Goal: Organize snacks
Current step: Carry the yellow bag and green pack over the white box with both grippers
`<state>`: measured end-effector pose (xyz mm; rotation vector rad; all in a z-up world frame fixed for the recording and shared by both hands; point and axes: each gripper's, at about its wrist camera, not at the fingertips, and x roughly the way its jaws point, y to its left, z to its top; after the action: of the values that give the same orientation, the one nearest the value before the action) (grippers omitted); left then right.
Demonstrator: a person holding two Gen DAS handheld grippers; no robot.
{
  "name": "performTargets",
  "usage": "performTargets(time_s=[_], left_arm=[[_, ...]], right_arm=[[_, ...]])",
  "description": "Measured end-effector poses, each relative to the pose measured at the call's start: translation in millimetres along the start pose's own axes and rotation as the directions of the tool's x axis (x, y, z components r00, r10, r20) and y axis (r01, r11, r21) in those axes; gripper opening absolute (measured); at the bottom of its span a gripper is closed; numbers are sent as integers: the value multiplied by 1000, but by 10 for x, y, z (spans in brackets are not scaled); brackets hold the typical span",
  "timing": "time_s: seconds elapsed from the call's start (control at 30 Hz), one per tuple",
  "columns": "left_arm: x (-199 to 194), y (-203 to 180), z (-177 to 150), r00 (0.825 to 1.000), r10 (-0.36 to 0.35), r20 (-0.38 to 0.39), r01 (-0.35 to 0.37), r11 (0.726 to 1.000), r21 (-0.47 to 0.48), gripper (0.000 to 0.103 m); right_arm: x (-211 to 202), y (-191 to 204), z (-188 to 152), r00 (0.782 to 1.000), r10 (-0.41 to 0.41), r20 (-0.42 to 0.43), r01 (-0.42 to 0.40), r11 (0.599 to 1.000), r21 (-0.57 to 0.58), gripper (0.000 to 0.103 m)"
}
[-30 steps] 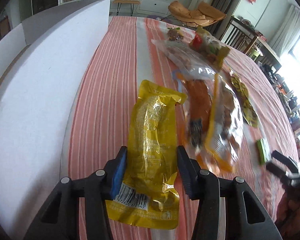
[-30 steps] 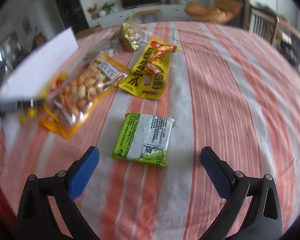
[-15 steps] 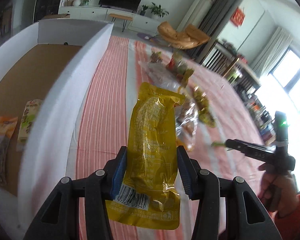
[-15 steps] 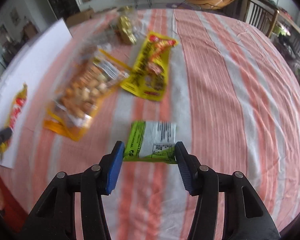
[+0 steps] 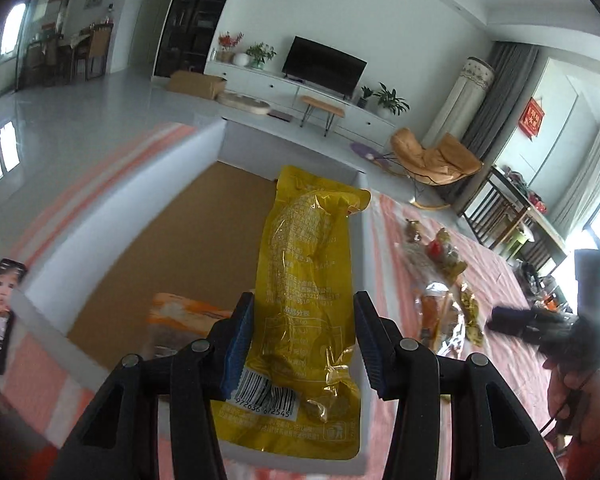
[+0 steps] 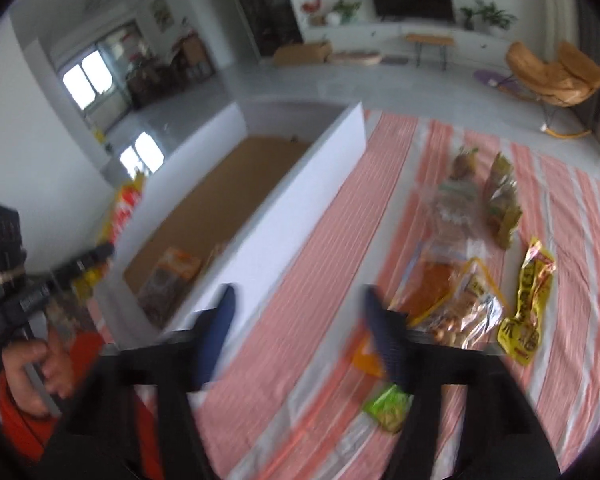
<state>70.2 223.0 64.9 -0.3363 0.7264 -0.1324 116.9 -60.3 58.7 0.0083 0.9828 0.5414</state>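
1. The left gripper [image 5: 302,312] has swung off the striped cloth [image 6: 332,240] and now hangs over the open box [image 5: 120,212]. Its jaws are clamped across the lower half of the yellow packet [image 5: 308,264]. A second ago that packet was just above the cloth beside the box wall. It now hangs over the near right part of the box, so it looks ready to drop.

2. The right gripper [image 6: 299,296] closed around the green packet [image 6: 388,408] half a second ago. Its jaws are now opening, and only cloth shows between them. The packet sits low beside the right finger, outside the gap. Blur hides whether it touches that finger. By this reading the pick-up failed and would need another try.

3. An orange packet [image 5: 180,312] already lies at the near end of the box. A clear bag [image 6: 460,304] and a yellow-and-red packet [image 6: 528,304] wait on the cloth, well apart from the box.

4. The yellow packet is a long, glossy film pouch. It is crinkled, see-through in places and flat-sealed at both ends, with a barcode near the bottom. It stands stiff in the grip without drooping. The box has smooth white walls and a matt brown card floor. The jaw pads are blue and ridged.
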Motion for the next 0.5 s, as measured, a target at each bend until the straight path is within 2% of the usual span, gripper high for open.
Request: performTargets(time_s=[0.03, 0.1, 0.13, 0.17, 0.2, 0.23, 0.3, 0.37, 0.4, 0.43, 0.5], left_arm=[[-47, 26, -40, 1000, 0, 3, 0, 1000, 4, 48], [-77, 32, -96, 1000, -6, 5, 5, 1000, 7, 48], [-77, 22, -125, 1000, -9, 6, 9, 1000, 9, 48], [-61, -8, -150, 1000, -14, 8, 14, 1000, 12, 48], [-42, -27, -162, 1000, -20, 9, 20, 1000, 15, 48], [-33, -54, -175, 1000, -29, 8, 29, 999, 19, 48], [-8, -97, -207, 999, -46, 0, 46, 998, 33, 48], [-13, -107, -219, 999, -50, -6, 50, 998, 41, 48], [-15, -103, -230, 999, -51, -7, 51, 998, 41, 48], [-28, -113, -225, 999, -50, -8, 50, 998, 40, 48], [-32, -95, -246, 999, -46, -9, 47, 998, 32, 49]], right_arm=[[85, 3, -119, 998, -29, -62, 26, 998, -53, 74], [277, -104, -387, 977, -120, -177, 96, 986, -138, 74], [360, -263, -566, 959, -151, -239, 127, 986, -111, 74], [398, -441, -668, 948, -147, -281, 138, 989, -52, 74], [471, -674, -822, 940, -101, -325, 135, 987, 84, 74], [518, -863, -938, 939, -58, -339, 134, 969, 206, 74], [563, -1085, -1070, 949, -22, -313, 142, 920, 364, 74], [630, -1173, -1106, 962, 7, -273, 124, 879, 461, 74], [686, -1176, -1106, 964, 24, -266, 114, 864, 491, 78], [691, -1146, -1076, 969, 0, -247, 124, 863, 489, 77], [783, -1022, -984, 962, -80, -263, 191, 884, 427, 78]])
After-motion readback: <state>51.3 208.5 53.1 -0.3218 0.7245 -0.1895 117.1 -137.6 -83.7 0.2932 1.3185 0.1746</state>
